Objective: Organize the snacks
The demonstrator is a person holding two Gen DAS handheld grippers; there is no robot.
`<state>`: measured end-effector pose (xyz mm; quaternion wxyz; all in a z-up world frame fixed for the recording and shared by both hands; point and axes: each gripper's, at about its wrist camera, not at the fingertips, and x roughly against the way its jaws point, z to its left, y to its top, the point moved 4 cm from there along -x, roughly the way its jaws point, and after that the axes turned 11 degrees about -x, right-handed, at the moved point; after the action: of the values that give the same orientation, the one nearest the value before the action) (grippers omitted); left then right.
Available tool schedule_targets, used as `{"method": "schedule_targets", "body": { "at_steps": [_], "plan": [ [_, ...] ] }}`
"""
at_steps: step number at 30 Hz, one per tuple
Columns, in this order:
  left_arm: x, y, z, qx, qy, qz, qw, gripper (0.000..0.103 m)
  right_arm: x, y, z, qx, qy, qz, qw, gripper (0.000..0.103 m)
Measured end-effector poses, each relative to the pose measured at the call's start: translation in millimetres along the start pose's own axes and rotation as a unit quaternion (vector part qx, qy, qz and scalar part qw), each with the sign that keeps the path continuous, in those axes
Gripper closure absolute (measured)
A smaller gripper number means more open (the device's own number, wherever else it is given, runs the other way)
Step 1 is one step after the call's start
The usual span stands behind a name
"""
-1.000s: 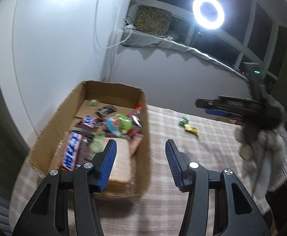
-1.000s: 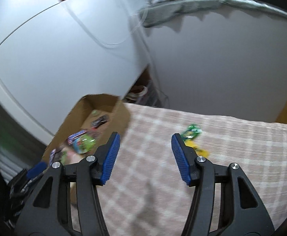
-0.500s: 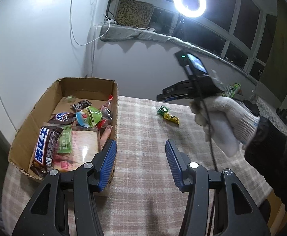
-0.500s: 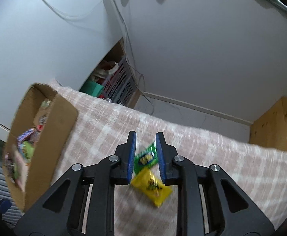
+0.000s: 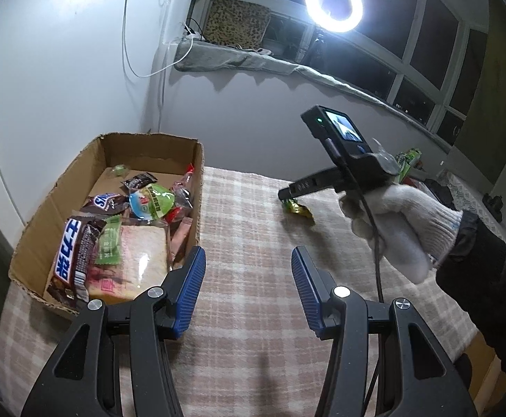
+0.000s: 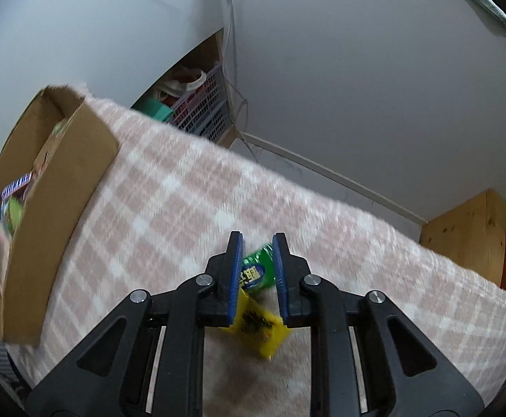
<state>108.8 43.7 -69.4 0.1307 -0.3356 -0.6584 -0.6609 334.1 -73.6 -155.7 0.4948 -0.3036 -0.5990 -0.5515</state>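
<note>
A cardboard box [image 5: 44, 208] on the plaid tablecloth [image 5: 246, 229] holds several snacks, among them a chocolate bar [image 5: 72, 253] and a wrapped sandwich [image 5: 141, 257]. My left gripper [image 5: 247, 260] hovers open just right of the box with nothing between its pads. Further out on the cloth, my right gripper [image 6: 256, 243] points steeply down and is shut on a small green packet [image 6: 257, 271]. A yellow packet [image 6: 259, 326] lies under its jaws, touching the green one. In the left wrist view the right gripper [image 5: 287, 193] is held by a gloved hand [image 5: 391, 219] over the yellow packet [image 5: 299, 210].
The table's far edge [image 6: 287, 177] drops off just beyond the packets. Past it stand a plastic basket [image 6: 200, 107] by the wall and a wooden cabinet [image 6: 468, 229] at the right. A ring light [image 5: 332, 3] shines above the window sill.
My right gripper has come down and tipped forward over the two packets, and its jaws have gone from wide apart to shut on the green one. The left gripper stays open.
</note>
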Motion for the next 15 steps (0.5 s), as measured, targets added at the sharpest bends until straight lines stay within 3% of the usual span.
{"method": "schedule_targets", "body": {
  "at_steps": [11, 15],
  "plan": [
    [-1.5, -7.9, -16.4, -0.01, -0.008, 0.013, 0.9998, 0.053, 46.4, -94.7, -6.5, 0.025, 0.063, -0.011, 0.998, 0.085],
    [-9.1, -10.9, -27.2, -0.016, -0.017, 0.022, 0.9995, 0.053, 62.1, -119.3, -24.0, -0.002, 0.089, -0.02, 0.996, 0.085]
  ]
}}
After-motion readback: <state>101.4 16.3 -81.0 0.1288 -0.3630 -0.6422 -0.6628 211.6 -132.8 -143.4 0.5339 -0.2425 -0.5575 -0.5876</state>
